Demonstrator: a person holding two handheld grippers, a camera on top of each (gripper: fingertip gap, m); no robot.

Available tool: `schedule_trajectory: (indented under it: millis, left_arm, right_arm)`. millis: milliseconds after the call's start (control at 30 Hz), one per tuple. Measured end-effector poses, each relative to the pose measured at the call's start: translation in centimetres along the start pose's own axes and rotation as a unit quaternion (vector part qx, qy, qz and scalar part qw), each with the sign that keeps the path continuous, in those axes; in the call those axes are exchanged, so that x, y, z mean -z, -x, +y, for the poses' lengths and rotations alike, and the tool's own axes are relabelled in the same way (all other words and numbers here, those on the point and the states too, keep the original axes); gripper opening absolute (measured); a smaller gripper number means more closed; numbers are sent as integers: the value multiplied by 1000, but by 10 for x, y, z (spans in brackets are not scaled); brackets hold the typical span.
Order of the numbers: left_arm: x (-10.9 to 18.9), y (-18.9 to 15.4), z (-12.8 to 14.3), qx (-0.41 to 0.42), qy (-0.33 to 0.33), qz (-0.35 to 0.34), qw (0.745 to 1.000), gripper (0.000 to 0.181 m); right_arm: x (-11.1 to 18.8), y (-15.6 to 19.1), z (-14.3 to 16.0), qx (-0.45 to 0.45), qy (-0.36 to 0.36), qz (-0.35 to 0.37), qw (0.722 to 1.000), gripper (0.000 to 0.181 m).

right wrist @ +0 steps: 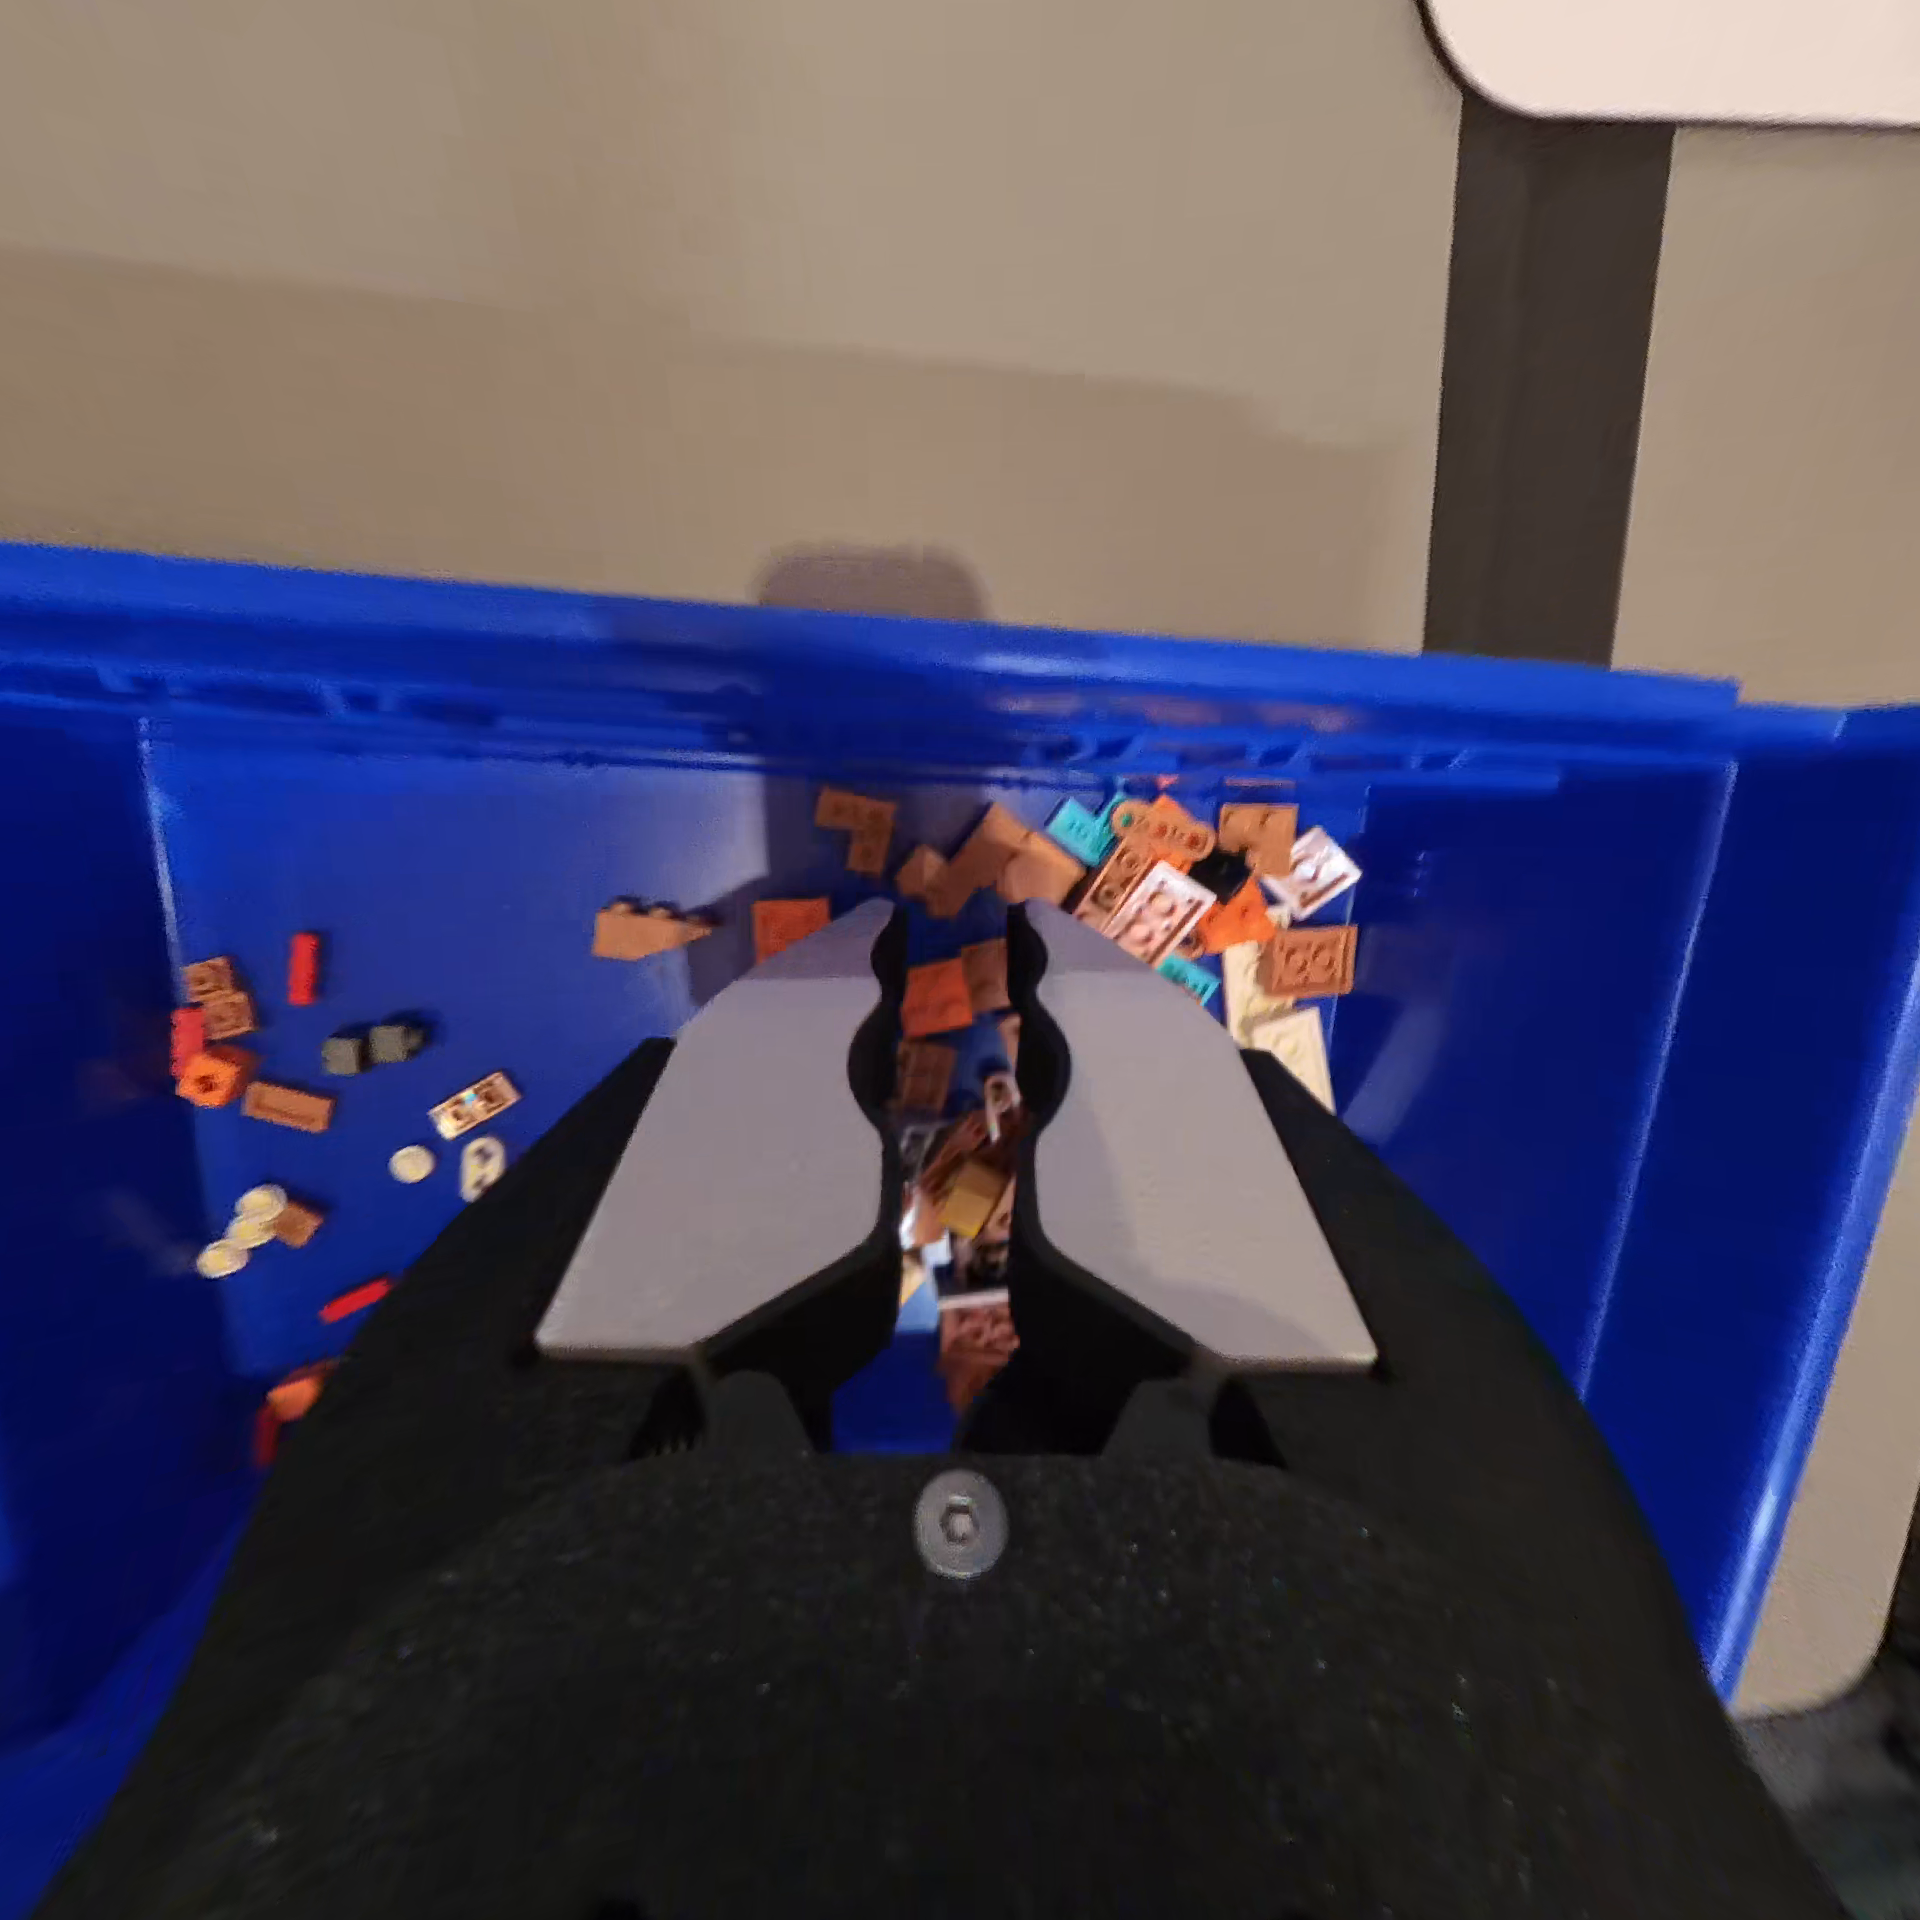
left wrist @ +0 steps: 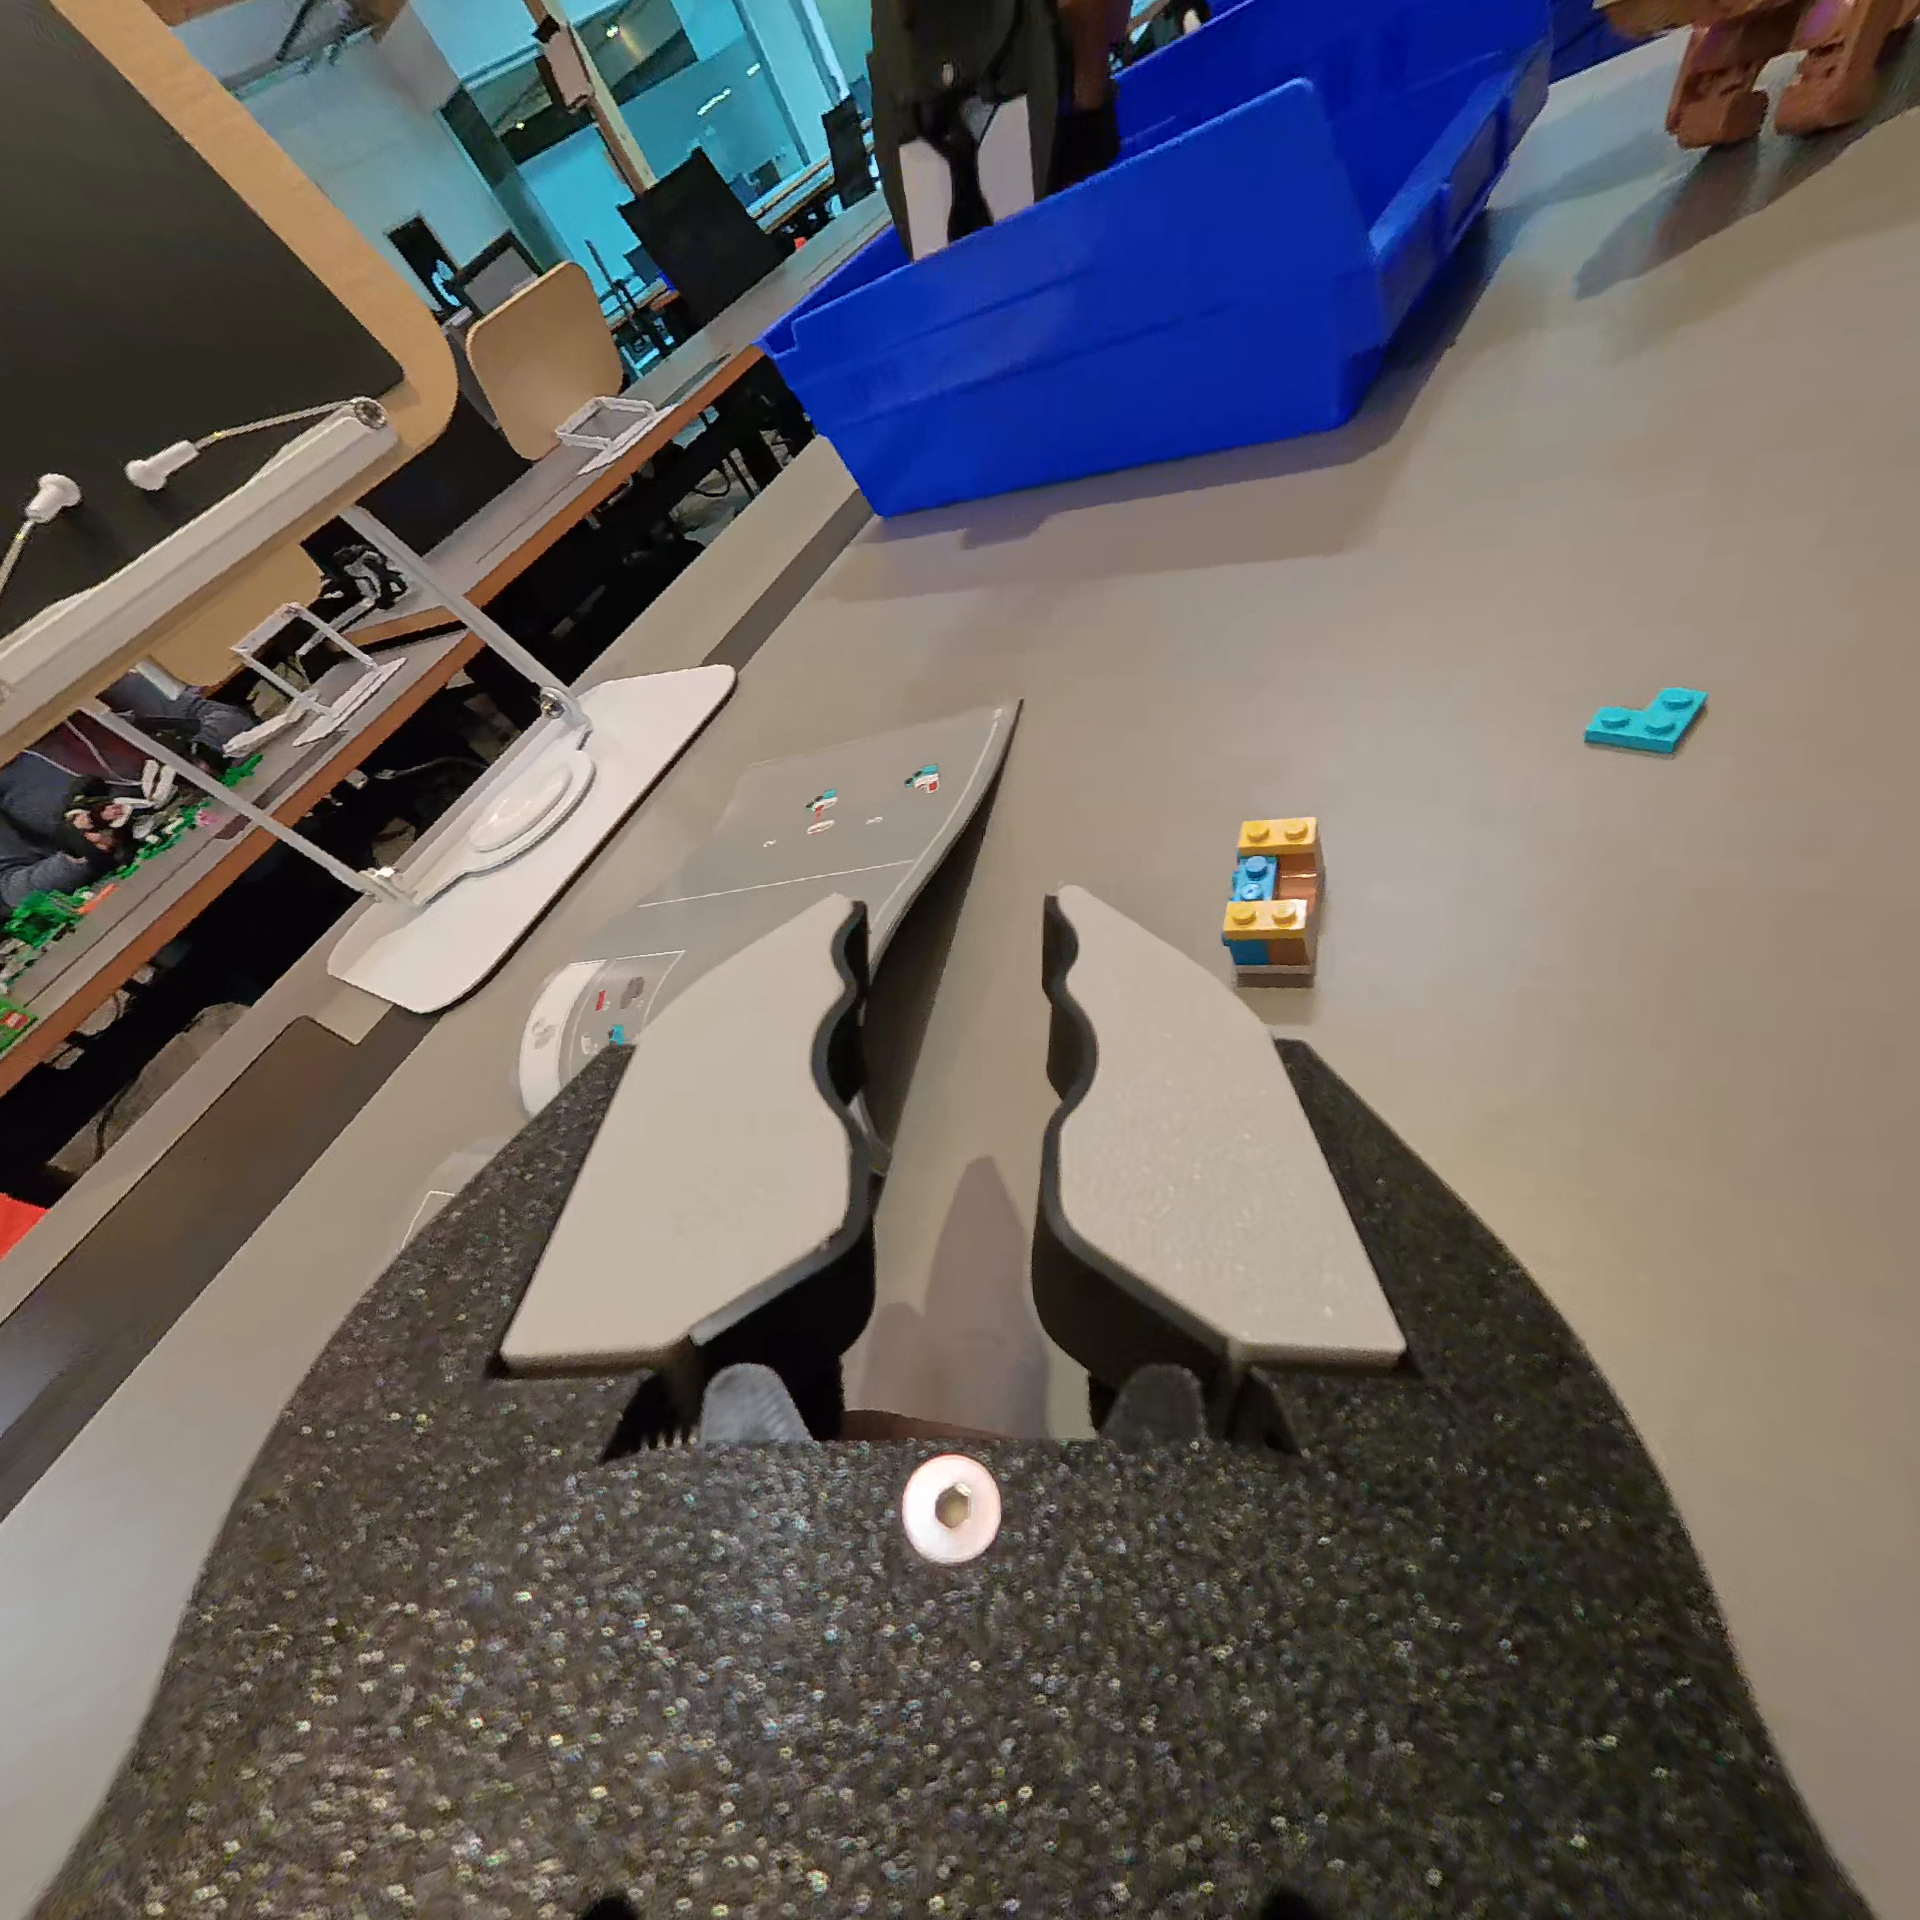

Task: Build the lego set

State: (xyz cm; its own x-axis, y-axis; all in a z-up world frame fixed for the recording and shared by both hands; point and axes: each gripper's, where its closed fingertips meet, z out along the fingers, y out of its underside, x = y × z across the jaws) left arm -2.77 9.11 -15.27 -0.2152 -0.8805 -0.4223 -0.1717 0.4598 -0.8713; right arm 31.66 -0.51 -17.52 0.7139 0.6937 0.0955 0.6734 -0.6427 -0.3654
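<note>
Right tongs (right wrist: 951, 920) hide part of the blurred brick pile (right wrist: 1164, 904).

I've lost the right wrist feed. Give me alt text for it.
The right gripper, jaws slightly apart and empty, hovers over loose Lego pieces, mostly brown and orange, in a blue bin. More pieces lie scattered at the bin's left; grey table beyond.

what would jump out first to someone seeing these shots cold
The bright blue bin, with brown and orange lego pieces heaped toward its far right corner below the open right gripper. In the left wrist view, a small yellow, blue and brown build stands on the grey table, a teal L-shaped plate beyond it.
</note>
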Motion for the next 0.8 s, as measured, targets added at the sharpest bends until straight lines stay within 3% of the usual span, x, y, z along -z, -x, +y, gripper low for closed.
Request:
schedule_trajectory:
  millis: [367, 633, 733, 800]
  left_arm:
    - [-2, 1, 2, -9, 10, -10, 1000, 29]
    - [-1, -1, 1, -15, 2, -5, 1000, 28]
    - [0, -2, 1, -16, 2, -3, 1000, 27]
    - [-1, -3, 1, -18, 3, -1, 1000, 27]
  right_arm:
    - [-32, -13, -2, 23, -10, -72, 997, 15]
    - [-30, -7, 7, -99, 9, -182, 978, 4]
    - [-27, -4, 24, -89, 54, -170, 980, 0]
    - [-23, -10, 19, -79, 34, -139, 987, 0]
